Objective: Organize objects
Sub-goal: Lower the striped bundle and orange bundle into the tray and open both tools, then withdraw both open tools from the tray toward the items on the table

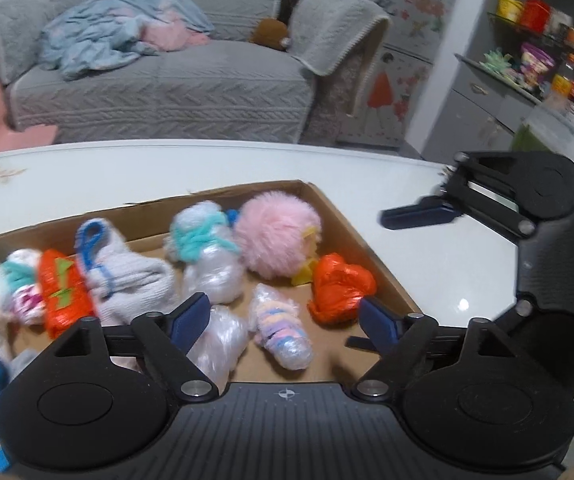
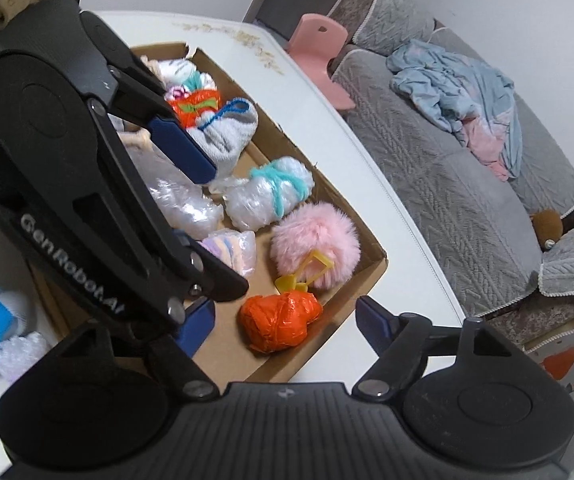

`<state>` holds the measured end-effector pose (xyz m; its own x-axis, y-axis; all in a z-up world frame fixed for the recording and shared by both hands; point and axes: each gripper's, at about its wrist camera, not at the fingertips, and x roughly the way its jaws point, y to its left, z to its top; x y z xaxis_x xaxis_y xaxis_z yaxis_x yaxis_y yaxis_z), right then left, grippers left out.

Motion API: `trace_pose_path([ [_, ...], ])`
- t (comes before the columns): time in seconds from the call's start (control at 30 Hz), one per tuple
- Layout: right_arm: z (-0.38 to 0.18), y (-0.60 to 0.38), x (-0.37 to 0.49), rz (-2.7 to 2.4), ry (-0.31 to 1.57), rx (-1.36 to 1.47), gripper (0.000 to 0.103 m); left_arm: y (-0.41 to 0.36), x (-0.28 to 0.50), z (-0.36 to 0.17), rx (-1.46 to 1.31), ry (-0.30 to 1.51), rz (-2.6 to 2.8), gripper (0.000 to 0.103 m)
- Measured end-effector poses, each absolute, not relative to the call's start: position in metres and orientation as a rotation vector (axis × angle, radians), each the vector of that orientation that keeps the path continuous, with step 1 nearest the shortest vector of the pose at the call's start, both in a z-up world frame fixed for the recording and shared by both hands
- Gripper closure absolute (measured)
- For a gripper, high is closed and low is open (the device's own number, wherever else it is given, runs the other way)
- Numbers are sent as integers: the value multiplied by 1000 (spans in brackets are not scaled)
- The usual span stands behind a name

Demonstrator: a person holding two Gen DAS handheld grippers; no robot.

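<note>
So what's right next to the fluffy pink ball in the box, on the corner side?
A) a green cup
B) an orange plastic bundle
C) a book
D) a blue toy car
B: an orange plastic bundle lies in the cardboard box beside the fluffy pink ball, with a small yellow plastic piece between them.

Cardboard tray (image 1: 329,204) on table (image 1: 439,264), wrapped bundles inside, fluffy ball (image 1: 277,236) at far corner

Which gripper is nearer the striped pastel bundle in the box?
Left. The left gripper hangs open right over the striped pastel bundle; the right gripper sits open beyond the box's edge.
</note>
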<state>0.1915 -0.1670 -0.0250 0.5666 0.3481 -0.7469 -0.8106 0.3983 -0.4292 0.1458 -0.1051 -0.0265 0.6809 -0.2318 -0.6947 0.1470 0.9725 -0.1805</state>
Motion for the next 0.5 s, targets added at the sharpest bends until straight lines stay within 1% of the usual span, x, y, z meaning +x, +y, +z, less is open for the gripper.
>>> trace_pose_path([
  [0.03, -23, -167, 190, 790, 612, -861, 22, -103, 143, -25, -126, 793, -196, 16],
  [0.17, -19, -165, 180, 772, 594, -809, 18, -90, 131, -16, -173, 778, -148, 15],
  [0.23, -17, -166, 177, 772, 597, -773, 14, -85, 123, -11, -184, 771, -133, 15],
  [0.5, -15, -171, 165, 716, 616, -644, 11, -66, 89, 3, -215, 720, -78, 14],
])
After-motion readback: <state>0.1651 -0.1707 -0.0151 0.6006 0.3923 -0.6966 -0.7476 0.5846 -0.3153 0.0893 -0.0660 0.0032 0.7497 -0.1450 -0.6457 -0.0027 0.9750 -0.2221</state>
